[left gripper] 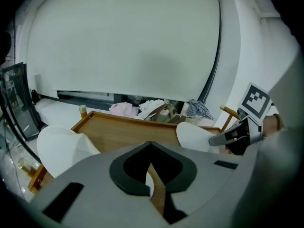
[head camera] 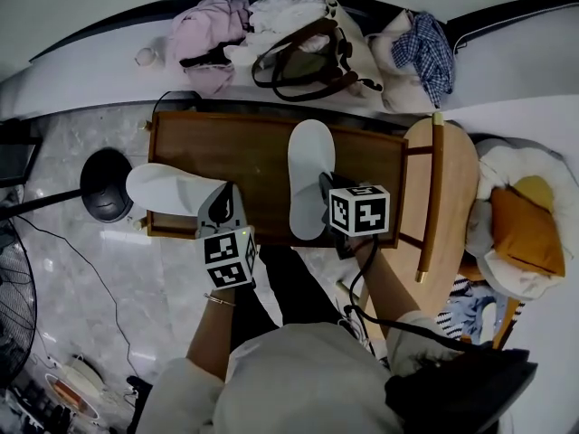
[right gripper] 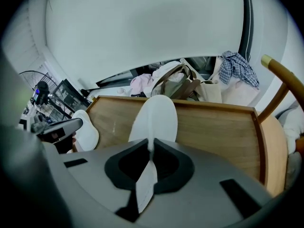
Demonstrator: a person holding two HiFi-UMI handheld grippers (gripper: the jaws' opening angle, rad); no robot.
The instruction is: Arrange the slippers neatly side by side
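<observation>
Two white slippers hang over a low wooden tray table (head camera: 244, 147). The left slipper (head camera: 167, 188) juts past the table's left end, and my left gripper (head camera: 220, 204) is shut on its near edge. In the left gripper view this slipper (left gripper: 59, 146) spreads to the left of the closed jaws (left gripper: 151, 163). The right slipper (head camera: 310, 174) points away from me over the table's middle. My right gripper (head camera: 326, 188) is shut on its heel edge. The right gripper view has that slipper (right gripper: 154, 120) running straight ahead from the closed jaws (right gripper: 151, 151).
Behind the table a bed carries clothes and a brown-handled bag (head camera: 308, 57). A wooden chair (head camera: 443, 197) stands at the right beside cushions (head camera: 520, 229). On the marble floor at the left are a black lamp base (head camera: 107, 183), a fan (head camera: 14, 287) and cables.
</observation>
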